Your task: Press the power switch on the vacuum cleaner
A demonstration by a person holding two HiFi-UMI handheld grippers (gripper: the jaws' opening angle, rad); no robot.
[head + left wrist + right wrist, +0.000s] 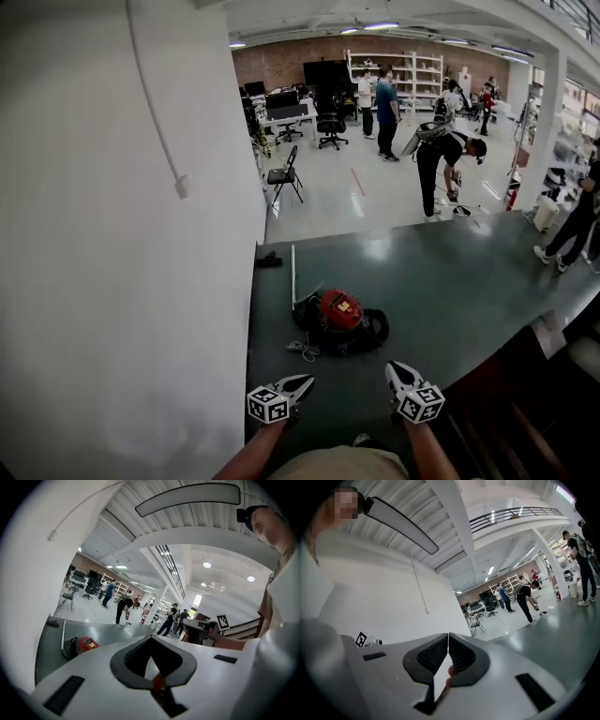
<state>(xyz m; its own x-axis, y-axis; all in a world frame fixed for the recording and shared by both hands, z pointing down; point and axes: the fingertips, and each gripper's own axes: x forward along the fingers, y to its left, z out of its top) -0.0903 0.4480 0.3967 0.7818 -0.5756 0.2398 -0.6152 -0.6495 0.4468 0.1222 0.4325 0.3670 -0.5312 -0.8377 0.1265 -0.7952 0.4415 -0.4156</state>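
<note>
Green table (450, 272), vacuum cleaner (339, 314) beyond left gripper (302, 381), right gripper (394, 368) — both seemingly closed.

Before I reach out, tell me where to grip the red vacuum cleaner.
Likely the thin silver tube lying straight beside the red vacuum cleaner, taken from above: it is narrow, while the domed body looks too broad and rounded. No handle shows.

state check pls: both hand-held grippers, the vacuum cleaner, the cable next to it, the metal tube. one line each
Left hand-held gripper: jaws together, nothing held, short of the vacuum cleaner.
Right hand-held gripper: jaws together, nothing held.
Vacuum cleaner: on the table, untouched; on or off cannot be told.
Cable: loose bundle on the table beside the vacuum cleaner.
Metal tube: lying on the table beyond the vacuum cleaner.
</note>
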